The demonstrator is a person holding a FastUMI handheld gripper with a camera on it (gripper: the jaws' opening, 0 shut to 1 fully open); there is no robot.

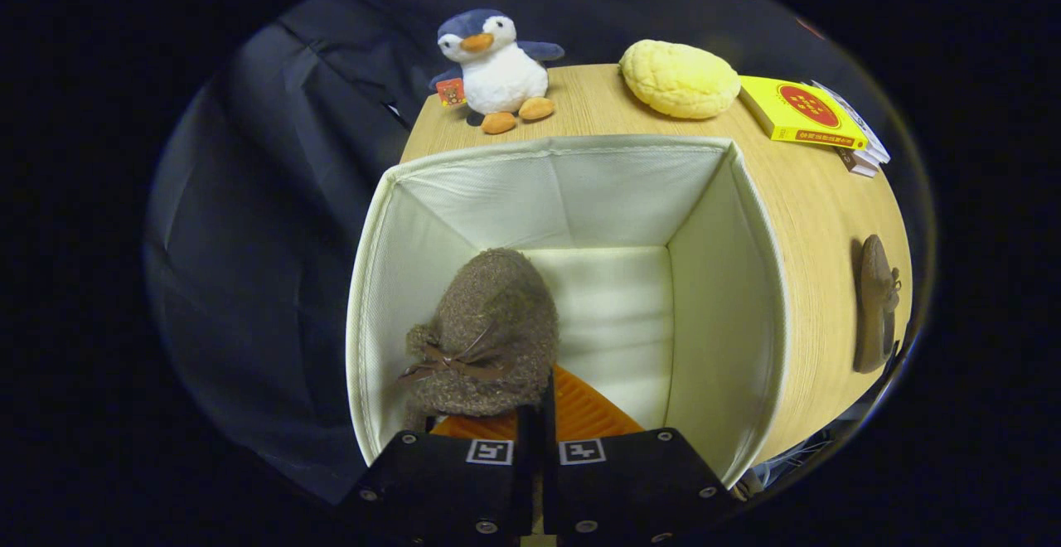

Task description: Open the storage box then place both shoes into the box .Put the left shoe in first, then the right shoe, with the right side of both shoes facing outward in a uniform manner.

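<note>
Gripper (pixel 535 414): over the near edge of the box, pointing down into it; fingers drawn close together, clenched on the heel end of the fuzzy shoe, the heel edge hidden between them.
Shoe (pixel 485 336): brown, fuzzy, with a small brown bow on top; held inside the box, against its left wall, toe pointing away from the fingers toward the far wall; whether it touches the floor of the box cannot be told.
Box (pixel 750 224): cream fabric, open at the top, standing on the table; inner floor bare to the right of the held shoe.
Other shoe (pixel 874 302): brown, with a lace bow, lying on the table outside the box, well to the right of its right wall.
Table (pixel 816 191): light wood, carrying the box and everything else.
Penguin (pixel 495 66): plush, upright, beyond the far left corner of the box.
Bun (pixel 680 79): yellow, round, beyond the far right corner.
Books (pixel 808 112): small stack, yellow one on top, right of the bun.
</note>
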